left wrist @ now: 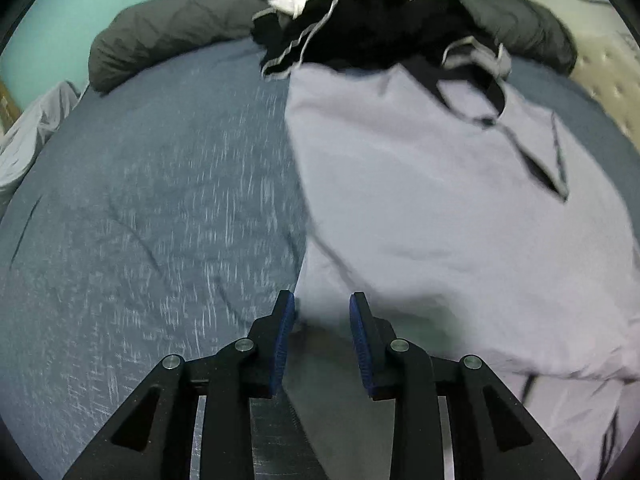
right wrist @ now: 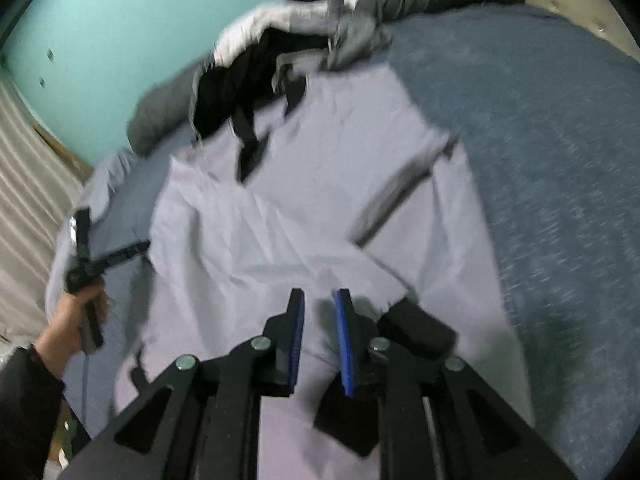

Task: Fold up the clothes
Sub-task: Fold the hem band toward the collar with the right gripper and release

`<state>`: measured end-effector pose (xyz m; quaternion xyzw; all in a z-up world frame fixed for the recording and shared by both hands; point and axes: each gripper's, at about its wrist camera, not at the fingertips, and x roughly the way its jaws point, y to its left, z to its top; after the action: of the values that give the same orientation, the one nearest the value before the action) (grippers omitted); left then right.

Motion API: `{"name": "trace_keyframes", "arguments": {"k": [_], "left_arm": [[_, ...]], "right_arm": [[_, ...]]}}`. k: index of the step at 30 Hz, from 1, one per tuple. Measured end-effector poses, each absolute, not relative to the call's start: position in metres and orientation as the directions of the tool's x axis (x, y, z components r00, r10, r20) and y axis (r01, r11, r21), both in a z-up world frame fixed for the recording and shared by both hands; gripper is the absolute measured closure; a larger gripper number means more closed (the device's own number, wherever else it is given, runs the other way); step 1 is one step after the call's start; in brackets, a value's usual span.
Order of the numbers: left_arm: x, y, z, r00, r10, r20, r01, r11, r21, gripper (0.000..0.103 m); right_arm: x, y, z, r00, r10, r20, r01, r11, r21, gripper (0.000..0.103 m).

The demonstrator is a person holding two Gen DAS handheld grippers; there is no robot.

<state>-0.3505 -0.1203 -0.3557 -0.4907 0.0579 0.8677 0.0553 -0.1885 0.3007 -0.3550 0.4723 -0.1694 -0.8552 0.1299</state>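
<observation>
A pale lavender shirt [left wrist: 440, 200] with a dark collar lies spread on the blue bedspread [left wrist: 140, 220]. It also shows in the right wrist view [right wrist: 300, 220], with one side folded inward. My left gripper [left wrist: 322, 300] is open and empty, just above the shirt's left lower edge. It also shows at the left of the right wrist view [right wrist: 116, 236], held in a hand, open beside the shirt's edge. My right gripper [right wrist: 319, 296] is open and empty, hovering over the shirt's lower part.
A heap of black, white and grey clothes [left wrist: 352, 12] lies at the shirt's far end, in front of a dark grey rolled duvet [left wrist: 168, 36]. A teal wall [right wrist: 120, 40] stands behind. A beige tufted headboard [left wrist: 608, 80] is at the right.
</observation>
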Motion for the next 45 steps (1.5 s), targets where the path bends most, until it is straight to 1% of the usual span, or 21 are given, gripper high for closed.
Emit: {"name": "trace_keyframes", "arguments": {"k": [2,3,5,8,10,13,14,16,18,21,23,27,30,33,38,39,40,41,45], "left_arm": [[-0.347,-0.128,-0.364,-0.501,0.041,-0.865,-0.141,-0.989,0.034,0.069],[-0.346,-0.130,-0.367,-0.497,0.042,-0.867,-0.137,-0.990,0.030,0.069],[-0.343,-0.131,-0.369,-0.498,0.045,-0.866,-0.136,-0.990,0.027,0.069],[-0.342,-0.132,-0.370,-0.494,0.044,-0.868,-0.135,-0.990,0.027,0.069],[-0.345,-0.132,-0.364,-0.493,0.046,-0.869,-0.128,-0.992,0.019,0.069],[-0.346,-0.127,-0.345,-0.528,0.047,-0.848,-0.125,-0.992,0.023,0.069],[-0.346,-0.124,-0.340,-0.539,0.056,-0.840,-0.132,-0.991,0.019,0.069],[-0.350,-0.118,-0.337,-0.536,0.065,-0.842,-0.146,-0.989,0.016,0.069],[-0.355,-0.115,-0.344,-0.513,0.060,-0.856,-0.144,-0.989,0.017,0.069],[-0.358,-0.119,-0.356,-0.478,0.054,-0.877,-0.129,-0.992,0.009,0.069],[-0.366,-0.121,-0.347,-0.489,0.059,-0.871,-0.121,-0.993,0.000,0.069],[-0.380,-0.126,-0.329,-0.509,0.070,-0.858,-0.105,-0.994,-0.018,0.069],[-0.392,-0.129,-0.316,-0.525,0.077,-0.848,-0.094,-0.995,-0.032,0.069],[-0.412,-0.130,-0.304,-0.536,0.083,-0.840,-0.084,-0.995,-0.045,0.068],[-0.456,-0.124,-0.302,-0.536,0.099,-0.838,-0.038,-0.995,-0.093,0.067],[-0.464,-0.124,-0.302,-0.536,0.096,-0.838,-0.029,-0.995,-0.096,0.063],[-0.475,-0.126,-0.301,-0.539,0.095,-0.837,-0.018,-0.995,-0.102,0.056],[-0.486,-0.126,-0.300,-0.540,0.099,-0.836,-0.007,-0.994,-0.113,0.053],[-0.525,-0.124,-0.300,-0.537,0.080,-0.840,0.004,-0.995,-0.098,0.052]], "right_arm": [[-0.188,0.296,-0.372,-0.480,-0.351,-0.804,0.062,-0.928,0.368,0.088],[-0.186,0.295,-0.379,-0.465,-0.339,-0.818,0.062,-0.934,0.352,0.091],[-0.180,0.295,-0.391,-0.442,-0.328,-0.835,0.056,-0.939,0.339,0.093],[-0.178,0.294,-0.392,-0.433,-0.314,-0.845,0.054,-0.945,0.324,0.093],[-0.177,0.297,-0.385,-0.450,-0.316,-0.835,0.042,-0.942,0.334,0.093],[-0.176,0.300,-0.367,-0.502,-0.314,-0.806,0.043,-0.940,0.340,0.093],[-0.177,0.300,-0.359,-0.526,-0.311,-0.792,0.050,-0.940,0.337,0.089],[-0.181,0.296,-0.352,-0.546,-0.313,-0.777,0.075,-0.942,0.326,0.089],[-0.190,0.295,-0.360,-0.521,-0.329,-0.788,0.084,-0.938,0.336,0.089],[-0.194,0.297,-0.383,-0.471,-0.314,-0.825,0.061,-0.944,0.325,0.089],[-0.194,0.298,-0.394,-0.447,-0.307,-0.840,0.046,-0.946,0.321,0.092],[-0.193,0.305,-0.383,-0.482,-0.331,-0.812,0.030,-0.932,0.362,0.092],[-0.192,0.308,-0.370,-0.531,-0.335,-0.778,0.042,-0.928,0.370,0.089],[-0.196,0.310,-0.369,-0.535,-0.335,-0.775,0.049,-0.929,0.367,0.090],[-0.202,0.314,-0.368,-0.542,-0.335,-0.771,0.060,-0.930,0.362,0.089],[-0.203,0.314,-0.367,-0.543,-0.335,-0.770,0.062,-0.930,0.361,0.089],[-0.205,0.315,-0.367,-0.545,-0.336,-0.769,0.065,-0.931,0.360,0.089],[-0.206,0.316,-0.367,-0.546,-0.336,-0.768,0.067,-0.931,0.359,0.090],[-0.211,0.311,-0.368,-0.535,-0.335,-0.775,0.092,-0.936,0.340,0.089]]}}
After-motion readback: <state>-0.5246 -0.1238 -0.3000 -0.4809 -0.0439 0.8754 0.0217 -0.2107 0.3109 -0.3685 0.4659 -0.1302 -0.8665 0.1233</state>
